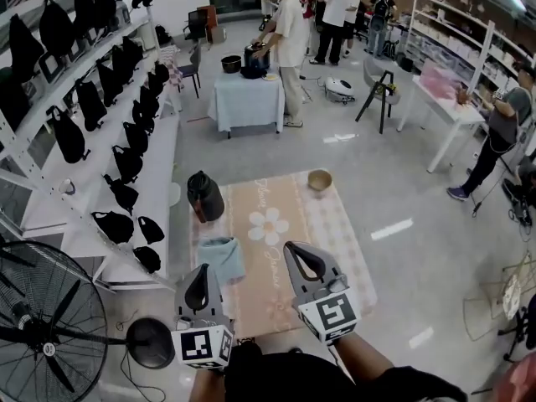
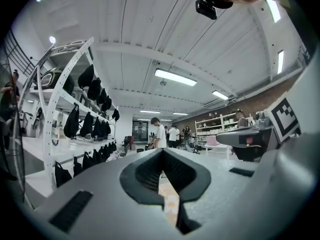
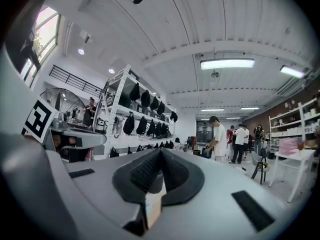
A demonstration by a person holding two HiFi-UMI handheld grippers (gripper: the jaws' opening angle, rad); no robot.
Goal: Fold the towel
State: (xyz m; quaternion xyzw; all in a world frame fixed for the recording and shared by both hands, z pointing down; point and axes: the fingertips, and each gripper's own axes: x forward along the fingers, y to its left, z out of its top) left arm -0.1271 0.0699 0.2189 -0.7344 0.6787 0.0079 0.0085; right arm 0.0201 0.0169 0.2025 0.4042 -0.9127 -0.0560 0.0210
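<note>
**Head view, looking steeply down at the floor.** You hold your left gripper (image 1: 202, 273) and right gripper (image 1: 293, 251) level in front of you, side by side and apart, well above the pink mat (image 1: 289, 224). Each gripper's own view shows its two jaws pressed together with nothing between them. Only a strip of the mat shows through the slit. Neither gripper holds or touches anything.

The towel (image 1: 223, 258), pale blue-green, lies on the mat near its left edge, just past the tip of your left gripper as this view frames it. It reads as a small, compact, roughly square bundle rather than a spread sheet. This suggests that the folding is done, or nearly so. How many layers it has, and how well its edges meet, is too small to tell.

A dark jug (image 1: 205, 196) stands at the mat's far left corner, apart from the towel. A bowl (image 1: 319, 180) sits at the mat's far edge.

Judged from this layout, little or nothing is left. At most you might check that the edges line up, which would call for lowering the grippers to the mat.
</note>
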